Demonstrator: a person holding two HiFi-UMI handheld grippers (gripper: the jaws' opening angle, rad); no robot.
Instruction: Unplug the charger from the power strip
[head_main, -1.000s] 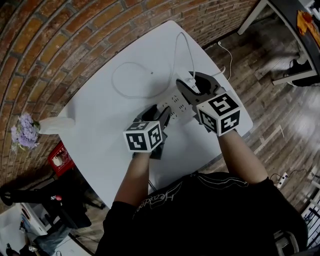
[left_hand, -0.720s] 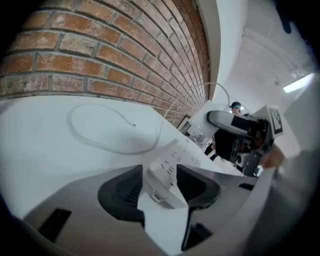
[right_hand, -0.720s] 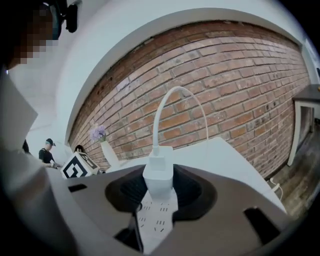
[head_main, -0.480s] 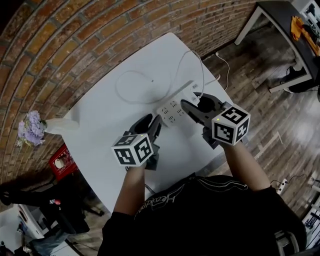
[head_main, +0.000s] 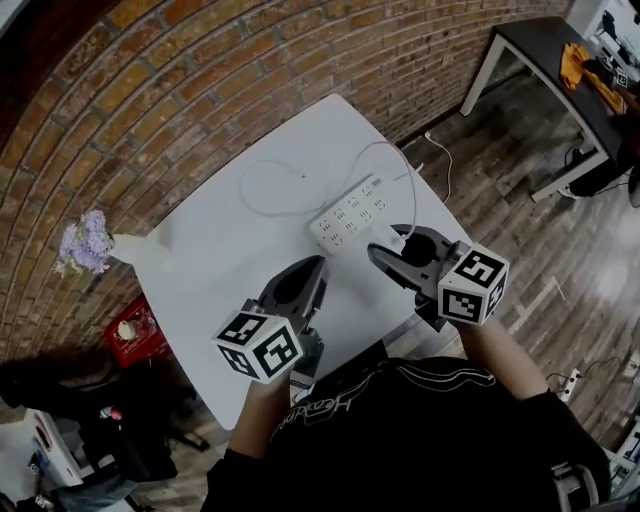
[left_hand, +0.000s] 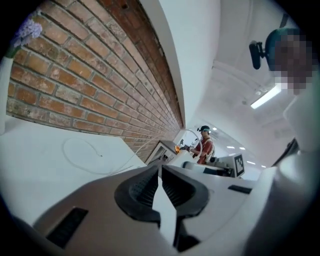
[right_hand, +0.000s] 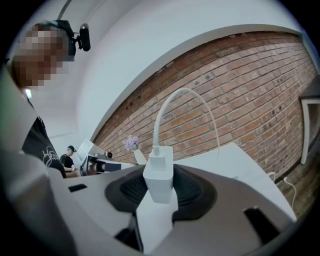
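Quick status from my end, driving this one remotely: the charger (right_hand: 159, 172) is out of the power strip (head_main: 350, 212) and sits clamped in the right gripper (head_main: 390, 250). In the right gripper view the two dark ribbed pads press on the white block from either side, and its cable (right_hand: 165, 107) comes out of the top and arcs up and over toward the table. From the head view the charger hangs over the near part of the white table (head_main: 220, 270), just in front of the strip but not touching it. The strip itself lies flat and slantwise near the table's far right corner. The cable runs back over the strip and ends in a loose loop on the tabletop by the brick wall (head_main: 200, 90).

The left gripper (head_main: 312, 270) is held over the near edge of the table, well apart from the strip, pointing roughly toward the wall. Its jaws have just been closing. In the left gripper view they're practically together with only a thin slit showing, and there's nothing between them.

Other stuff around: a white vase (head_main: 140, 250) with purple flowers (head_main: 85, 243) at the table's left corner and a red crate (head_main: 135, 328) on the floor below it. There's also a dark desk (head_main: 540, 40) off to the upper right on the wooden floor (head_main: 540, 240), and a loose white cord (head_main: 447, 165) trailing on the floor by the table
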